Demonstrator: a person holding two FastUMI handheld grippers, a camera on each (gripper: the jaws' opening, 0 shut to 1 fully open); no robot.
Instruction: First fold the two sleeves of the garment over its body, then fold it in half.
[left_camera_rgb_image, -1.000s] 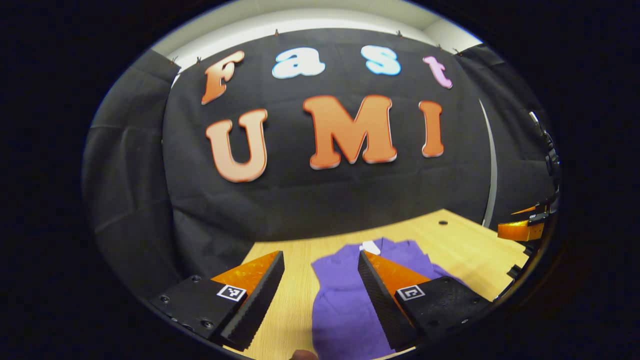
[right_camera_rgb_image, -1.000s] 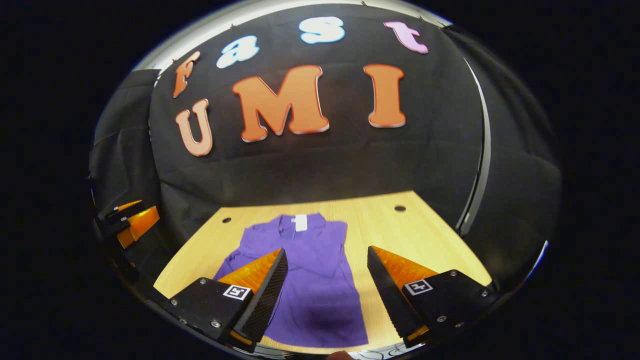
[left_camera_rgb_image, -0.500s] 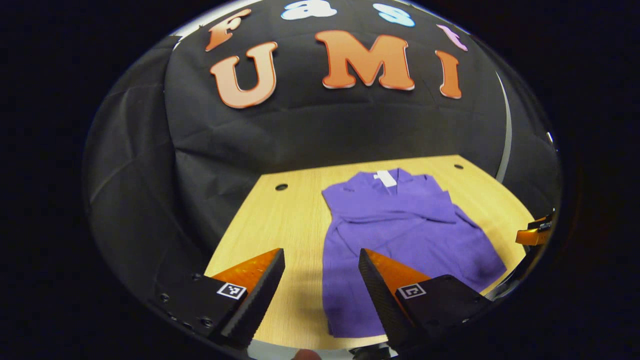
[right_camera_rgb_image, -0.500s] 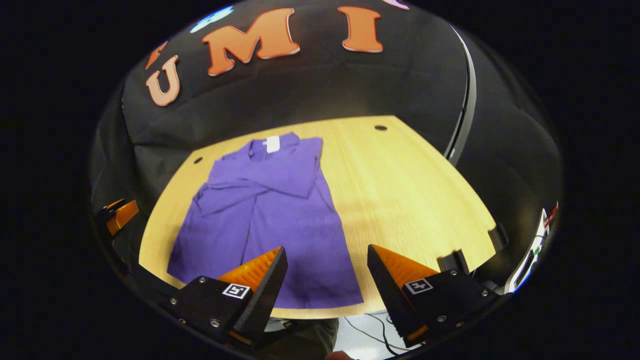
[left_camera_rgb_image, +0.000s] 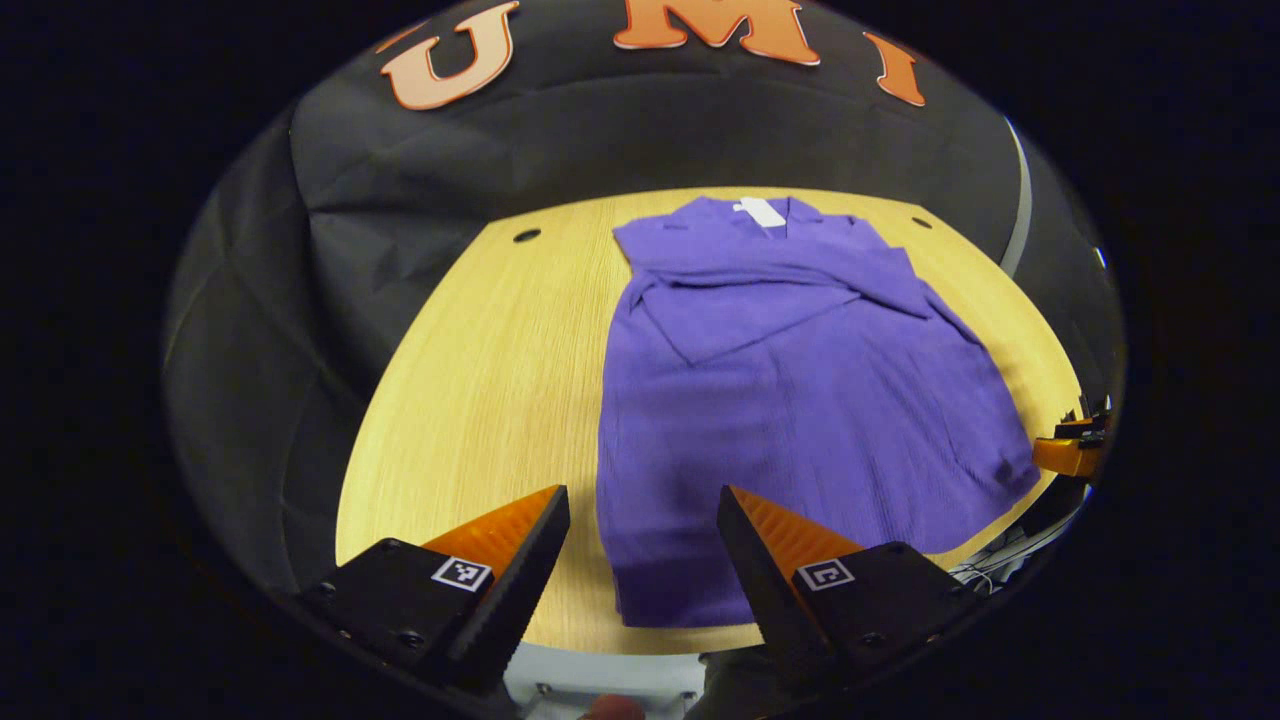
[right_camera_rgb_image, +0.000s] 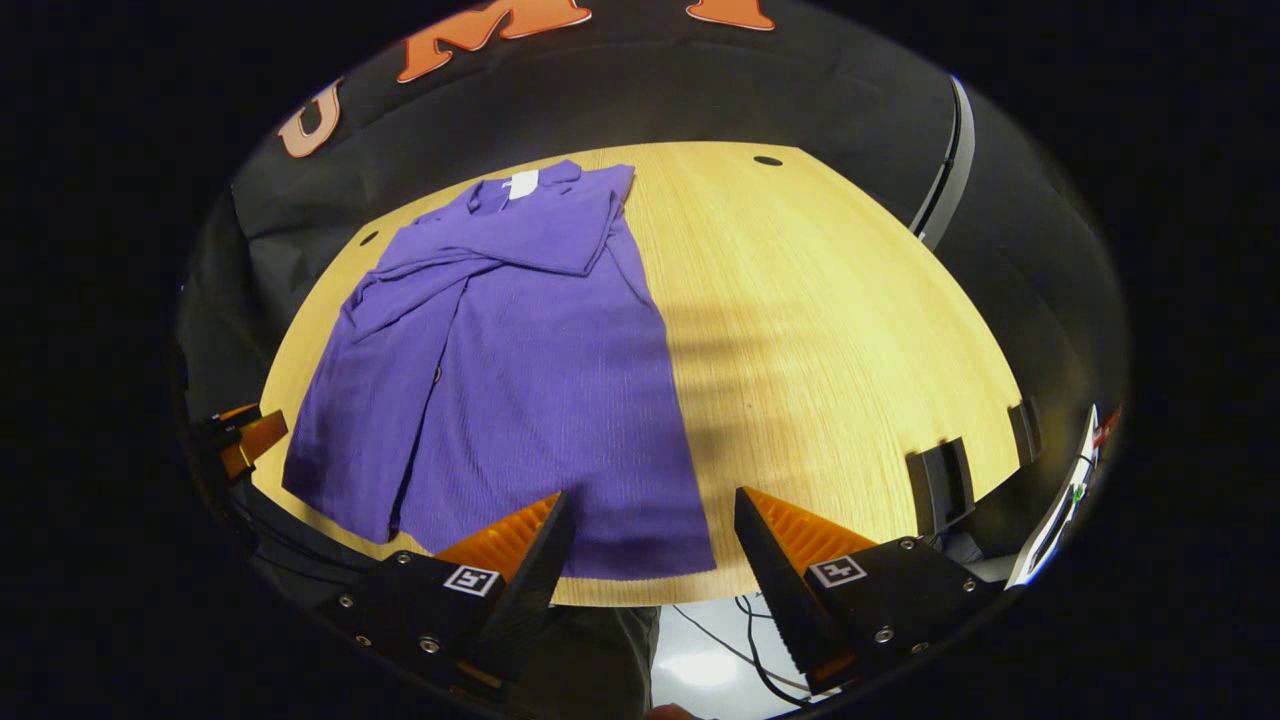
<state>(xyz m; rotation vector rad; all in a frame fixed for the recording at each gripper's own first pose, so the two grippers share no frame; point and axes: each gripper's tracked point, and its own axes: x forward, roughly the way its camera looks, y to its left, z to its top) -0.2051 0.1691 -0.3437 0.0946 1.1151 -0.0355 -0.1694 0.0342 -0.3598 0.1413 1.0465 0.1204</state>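
A purple garment (left_camera_rgb_image: 790, 390) lies flat on the wooden table (left_camera_rgb_image: 490, 370), collar and white tag at the far end, both sleeves folded across its chest. In the right gripper view the same garment (right_camera_rgb_image: 520, 370) spreads to the left of centre. My left gripper (left_camera_rgb_image: 643, 510) hovers open above the hem's left corner near the front table edge. My right gripper (right_camera_rgb_image: 655, 515) hovers open above the hem's right corner. Neither holds any cloth. The other gripper (left_camera_rgb_image: 1070, 450) peeks in at the right edge of the left gripper view, and at the left edge (right_camera_rgb_image: 245, 435) of the right gripper view.
Bare table (right_camera_rgb_image: 830, 330) stretches to the right of the garment. Round cable holes (right_camera_rgb_image: 768, 160) sit at the far corners, and two dark clips (right_camera_rgb_image: 940, 475) sit on the front right edge. Cables (right_camera_rgb_image: 745, 640) hang below the front edge.
Both grippers have pulled back and tilted down, so the whole garment and the table's front edge have come into view. Both stay open and empty.
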